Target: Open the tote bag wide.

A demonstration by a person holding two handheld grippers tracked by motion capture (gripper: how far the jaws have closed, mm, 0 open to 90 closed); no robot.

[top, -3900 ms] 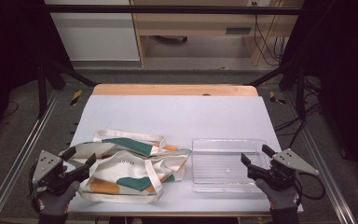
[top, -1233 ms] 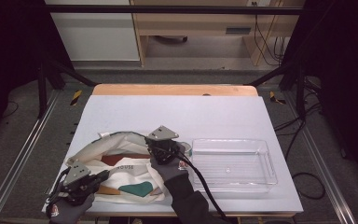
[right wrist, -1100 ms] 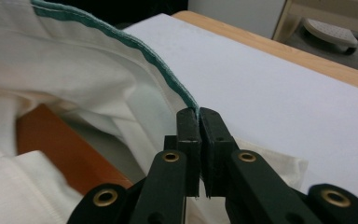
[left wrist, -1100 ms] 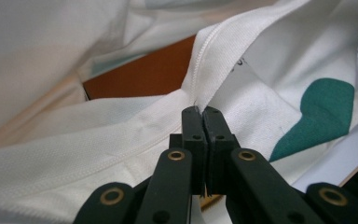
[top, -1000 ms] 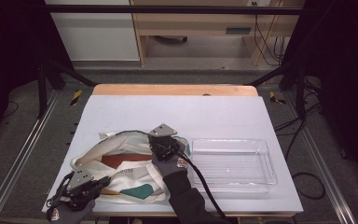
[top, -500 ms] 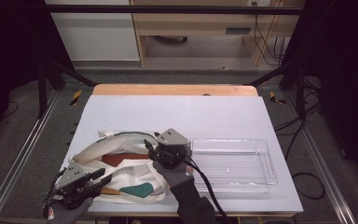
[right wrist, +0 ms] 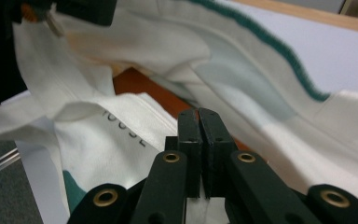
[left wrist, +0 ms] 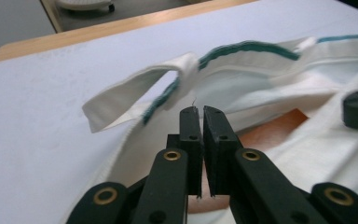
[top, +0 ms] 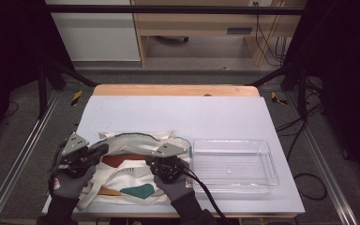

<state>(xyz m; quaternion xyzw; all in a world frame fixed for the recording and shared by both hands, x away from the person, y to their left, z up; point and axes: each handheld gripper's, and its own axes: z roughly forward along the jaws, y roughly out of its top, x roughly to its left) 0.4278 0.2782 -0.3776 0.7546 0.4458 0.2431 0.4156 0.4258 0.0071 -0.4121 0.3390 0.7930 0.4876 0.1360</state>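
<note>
I see the big pale desk (top: 178, 108), and the cloth bag (top: 131, 176) lies flat by its front left corner, with its long side running along the front edge. The clear tray (top: 272, 161) sits just beside the bag, toward the front right corner. I think the bag has to go that way next, so my right hand is the nearer one to the tray. My left tongs (top: 104, 149) are over the bag's left end and point across it. My right tongs (top: 149, 163) are over its right end, near the tray. Both pairs have just been closing and now sit together. The left gripper view shows the left tongs (left wrist: 200, 109) with only a thin slit and a stray thread at the tips. I cannot tell if any cloth is pinched there. It also shows the bag's strap (left wrist: 135, 88) curling up past the tips, which the high view does not make clear. The right gripper view shows the right tongs (right wrist: 198, 112) low over printed letters on the cloth.
</note>
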